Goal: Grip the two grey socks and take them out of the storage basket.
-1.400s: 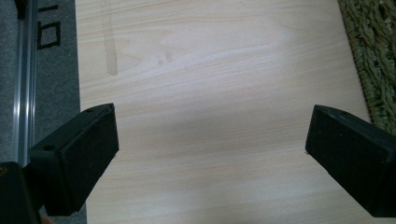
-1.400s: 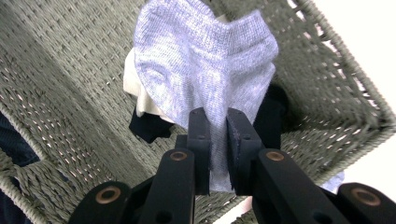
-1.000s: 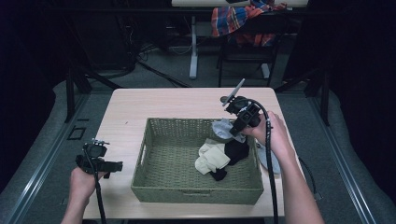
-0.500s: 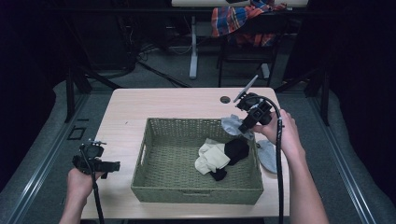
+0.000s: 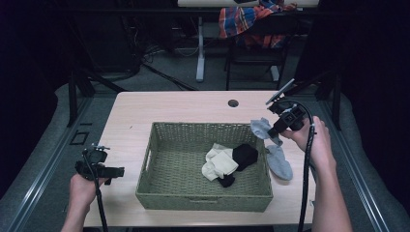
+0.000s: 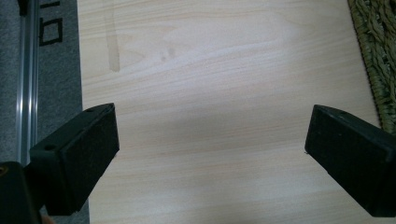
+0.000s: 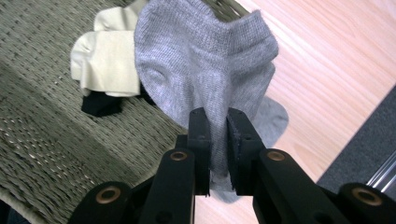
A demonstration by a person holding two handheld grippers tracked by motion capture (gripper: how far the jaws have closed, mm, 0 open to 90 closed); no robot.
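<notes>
Grey sock point(image 7: 205, 79) pinched by right gripper point(image 7: 218, 135); left gripper point(image 6: 210, 154) gapes

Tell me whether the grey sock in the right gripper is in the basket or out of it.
Out. The right gripper holds the grey sock lifted beside the basket's right rim.

Three cameras: one fixed overhead, one riding each gripper.
The high view looks forward and down on the table point(image 5: 174, 108); both gripper views look down from close above it, sharing the basket point(image 5: 159, 145), at 3 o'clock in the left's.
</notes>
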